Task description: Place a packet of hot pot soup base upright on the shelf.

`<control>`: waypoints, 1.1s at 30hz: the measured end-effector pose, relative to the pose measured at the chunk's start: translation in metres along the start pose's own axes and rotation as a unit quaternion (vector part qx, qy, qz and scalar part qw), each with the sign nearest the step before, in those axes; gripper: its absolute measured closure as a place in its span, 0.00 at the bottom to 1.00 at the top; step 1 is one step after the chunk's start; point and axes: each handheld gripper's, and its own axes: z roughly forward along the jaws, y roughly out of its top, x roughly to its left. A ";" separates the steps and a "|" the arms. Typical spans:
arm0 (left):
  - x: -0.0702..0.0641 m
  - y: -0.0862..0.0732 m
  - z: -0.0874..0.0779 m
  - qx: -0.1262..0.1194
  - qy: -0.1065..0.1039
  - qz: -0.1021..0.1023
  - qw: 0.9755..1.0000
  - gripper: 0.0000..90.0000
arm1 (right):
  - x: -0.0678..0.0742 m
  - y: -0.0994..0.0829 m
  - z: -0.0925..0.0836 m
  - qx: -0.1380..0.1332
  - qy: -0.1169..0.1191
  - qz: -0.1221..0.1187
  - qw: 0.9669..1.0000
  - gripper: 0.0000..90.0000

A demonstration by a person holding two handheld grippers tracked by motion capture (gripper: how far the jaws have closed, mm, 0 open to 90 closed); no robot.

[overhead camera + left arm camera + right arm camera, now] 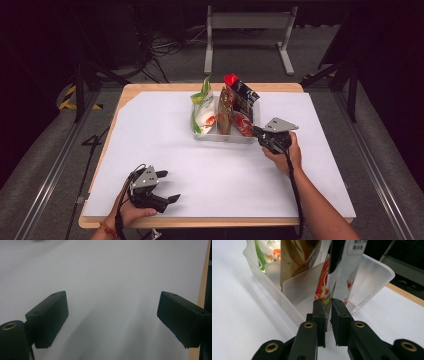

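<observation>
A clear plastic bin (225,138) with dividers stands at the back middle of the table. Three upright pouches fill its compartments: a green and white one (204,107) on the left, a brown one (225,112) in the middle, a red and black one (242,102) on the right. My right gripper (256,132) reaches over the bin's near right corner. Its jaws (328,307) are shut on the lower edge of the red and black pouch (344,272). My left gripper (169,186) rests near the table's front left, open (112,305), with bare white sheet between its fingers.
A white sheet (200,165) covers the wooden table (150,87), whose edge shows at the back and front. Beyond the table stand a grey metal frame (247,22) and loose cables (165,47) on the floor. Dark stands flank both sides.
</observation>
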 end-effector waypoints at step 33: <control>0.006 -0.001 -0.030 -0.045 0.067 -0.002 0.997 0.12 | -0.004 0.010 -0.042 -0.013 -0.014 -0.027 0.999 0.71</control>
